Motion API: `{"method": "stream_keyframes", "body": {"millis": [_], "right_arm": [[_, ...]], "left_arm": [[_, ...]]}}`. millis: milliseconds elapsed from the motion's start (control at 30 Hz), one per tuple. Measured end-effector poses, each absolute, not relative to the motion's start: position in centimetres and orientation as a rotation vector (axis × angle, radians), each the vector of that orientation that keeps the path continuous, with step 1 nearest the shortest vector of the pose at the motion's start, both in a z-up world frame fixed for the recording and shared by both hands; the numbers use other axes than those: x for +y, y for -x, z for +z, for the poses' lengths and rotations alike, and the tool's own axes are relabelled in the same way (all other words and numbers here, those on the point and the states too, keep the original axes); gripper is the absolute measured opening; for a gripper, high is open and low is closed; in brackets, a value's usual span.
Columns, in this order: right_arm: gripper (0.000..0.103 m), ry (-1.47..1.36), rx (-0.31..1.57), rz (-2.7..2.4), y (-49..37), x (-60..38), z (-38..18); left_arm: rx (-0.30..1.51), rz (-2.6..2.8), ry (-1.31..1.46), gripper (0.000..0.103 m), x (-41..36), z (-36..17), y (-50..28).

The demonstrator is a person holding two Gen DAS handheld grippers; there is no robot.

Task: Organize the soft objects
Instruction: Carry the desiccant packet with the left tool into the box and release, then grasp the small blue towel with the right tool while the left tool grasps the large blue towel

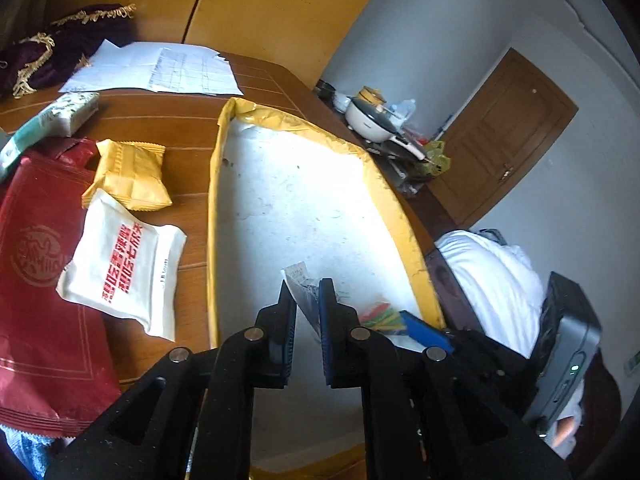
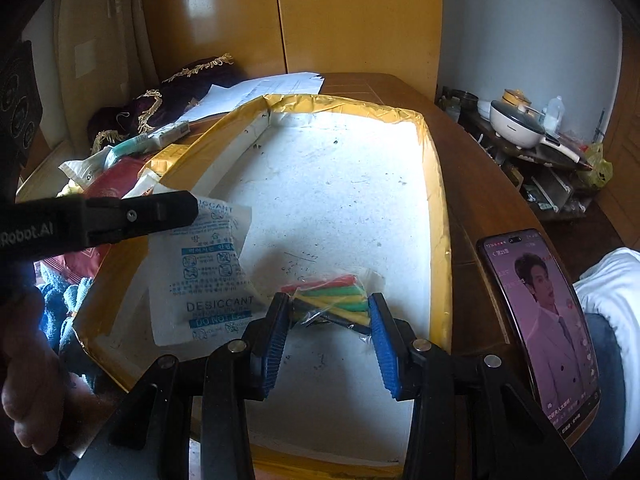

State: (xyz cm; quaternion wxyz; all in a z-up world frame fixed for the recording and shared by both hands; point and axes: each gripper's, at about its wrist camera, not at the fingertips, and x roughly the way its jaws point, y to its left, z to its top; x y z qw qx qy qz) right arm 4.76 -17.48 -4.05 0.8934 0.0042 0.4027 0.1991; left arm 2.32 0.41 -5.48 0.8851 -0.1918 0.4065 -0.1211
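I see the left gripper [image 2: 188,208] clenched on the top edge of the desiccant packet [image 2: 200,268]; the packet hangs from it over the left side of the tray [image 2: 434,184], its lower edge near the white tray floor — whether it touches, I cannot tell. In the left wrist view the same packet shows only as a crumpled sliver pinched between the narrow jaws. My right gripper [image 2: 330,312] stands released, jaws wide, one finger on either side of the clear bag of coloured sticks [image 2: 334,300], which lies on the tray floor near the right rim; the blue pads [image 2: 382,344] look just beside the bag, contact unclear. The tray itself is white foam with a yellow taped rim and sits on the wooden table [image 1: 192,120]. Left of the tray on the table: a white snack packet with red print [image 1: 124,272], a yellow packet [image 1: 130,176], a large red pouch [image 1: 36,280] — the white one overlaps the red. A tissue pack [image 1: 60,114] and loose papers [image 1: 160,70] lie toward the far edge. A phone [image 2: 548,320] with a lit screen rests at the right edge.
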Motion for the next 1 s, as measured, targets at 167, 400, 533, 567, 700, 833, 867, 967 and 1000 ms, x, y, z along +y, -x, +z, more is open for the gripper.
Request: {"method": "stream_keyframes", "body": {"millis": [167,400,533,567,700,833,867,967,1000], "right_arm": [[0.062,-0.044,0.744,0.465,-3.2,-17.2,-2.4],[0.067,-0.070,0.617,0.617,-0.2,-15.8,0.2],[0.067,-0.119,0.604,0.840,1.4,-14.1,1.2],[0.067,-0.131,0.613,0.901,1.7,-13.3,1.3],[0.066,-0.130,0.696,1.078,2.5,-9.7,0.9],[0.057,-0.064,0.747,1.085,3.1,-7.0,0.4],[0.055,-0.049,0.756,1.089,3.3,-6.6,0.2],[0.054,-0.013,0.776,1.076,3.7,-5.3,-0.4],[0.054,0.010,0.776,1.031,3.7,-5.1,-0.6]], "left_arm": [[0.829,-0.292,0.442,0.050,1.2,-5.0,-1.6],[0.608,-0.189,0.437,0.076,4.0,-1.1,3.0],[0.542,-0.065,0.434,0.076,7.0,-0.2,6.7],[0.539,-0.032,0.437,0.076,7.8,-0.3,7.5],[0.558,0.072,0.485,0.076,11.0,-2.0,9.9],[0.577,0.130,0.524,0.076,13.1,-3.7,11.4],[0.582,0.131,0.531,0.076,13.4,-3.9,11.7],[0.582,0.131,0.540,0.076,14.0,-4.2,12.4],[0.583,0.127,0.539,0.076,13.9,-4.3,12.3]]}}
